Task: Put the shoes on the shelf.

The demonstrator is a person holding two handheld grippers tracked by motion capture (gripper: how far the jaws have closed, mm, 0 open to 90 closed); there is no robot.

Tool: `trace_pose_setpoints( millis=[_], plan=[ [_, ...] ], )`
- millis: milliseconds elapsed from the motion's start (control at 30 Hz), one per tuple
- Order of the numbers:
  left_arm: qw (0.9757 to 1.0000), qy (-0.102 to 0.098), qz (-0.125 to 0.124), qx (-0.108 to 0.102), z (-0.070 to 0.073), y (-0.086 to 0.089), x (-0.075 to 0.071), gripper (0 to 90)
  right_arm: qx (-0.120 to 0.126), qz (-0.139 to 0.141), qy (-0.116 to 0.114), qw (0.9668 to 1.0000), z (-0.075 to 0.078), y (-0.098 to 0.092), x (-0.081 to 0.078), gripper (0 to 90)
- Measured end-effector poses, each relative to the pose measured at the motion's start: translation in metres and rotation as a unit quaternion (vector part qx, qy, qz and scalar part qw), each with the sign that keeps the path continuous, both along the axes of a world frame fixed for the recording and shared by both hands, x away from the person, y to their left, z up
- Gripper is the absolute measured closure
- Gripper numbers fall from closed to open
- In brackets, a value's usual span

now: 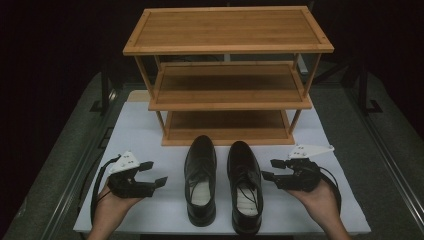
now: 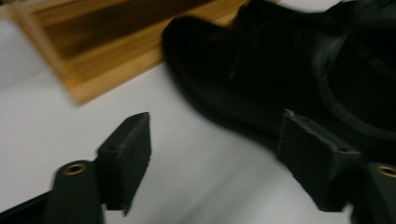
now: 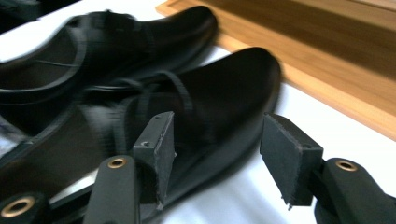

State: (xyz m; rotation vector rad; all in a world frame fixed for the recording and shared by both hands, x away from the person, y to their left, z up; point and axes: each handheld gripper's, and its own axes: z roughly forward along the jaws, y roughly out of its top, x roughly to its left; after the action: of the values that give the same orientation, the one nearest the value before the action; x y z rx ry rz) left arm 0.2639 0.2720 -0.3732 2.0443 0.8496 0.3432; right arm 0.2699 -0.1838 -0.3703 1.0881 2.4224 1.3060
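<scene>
Left gripper (image 1: 153, 173): jaws partly apart, nothing between them, aimed right at the left shoe (image 1: 200, 179) but clear of it.
Right gripper (image 1: 273, 170): jaws about half apart, empty, just right of the right shoe (image 1: 245, 186), not touching.
Shoes: black pair side by side at the near middle of the white mat (image 1: 145, 135), toes toward the far side.
Rack (image 1: 227, 75): wooden, three tiers, just beyond the toes.
Likely reason: each gripper flanks its own shoe, seemingly ready to lift the pair onto a shelf.
</scene>
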Motion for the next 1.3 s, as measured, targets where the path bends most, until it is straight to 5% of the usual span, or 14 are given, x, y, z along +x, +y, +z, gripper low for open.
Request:
trace_pose_setpoints(
  millis=[333, 700, 800, 1000, 1133, 1300],
  plan=[
    [0.9986, -0.015, -0.05, -0.009, 0.013, -0.05, 0.015, 35.6, 0.013, 0.038, 0.002, 0.9992, 0.004, 0.021, -0.008, 43.3],
    [0.9968, -0.005, -0.077, -0.02, 0.005, -0.067, 0.023, 40.2, -0.011, 0.053, 0.016, 0.9984, -0.012, 0.038, 0.0, 46.8],
    [0.9965, -0.006, -0.084, -0.006, 0.002, -0.073, 0.022, 40.4, -0.012, 0.054, 0.018, 0.9983, -0.013, 0.039, 0.0, 46.8],
    [0.9953, 0.011, -0.096, 0.007, -0.005, -0.078, 0.026, 54.8, -0.014, 0.058, 0.017, 0.9981, -0.016, 0.041, -0.001, 51.9],
    [0.9946, 0.009, -0.103, 0.012, -0.005, -0.081, 0.024, 62.9, -0.015, 0.067, 0.012, 0.9976, -0.016, 0.042, -0.002, 61.9],
    [0.995, 0.004, -0.099, 0.01, -0.001, -0.08, 0.021, 86.4, -0.036, 0.065, -0.019, 0.997, -0.012, 0.045, -0.009, 85.4]
  ],
)
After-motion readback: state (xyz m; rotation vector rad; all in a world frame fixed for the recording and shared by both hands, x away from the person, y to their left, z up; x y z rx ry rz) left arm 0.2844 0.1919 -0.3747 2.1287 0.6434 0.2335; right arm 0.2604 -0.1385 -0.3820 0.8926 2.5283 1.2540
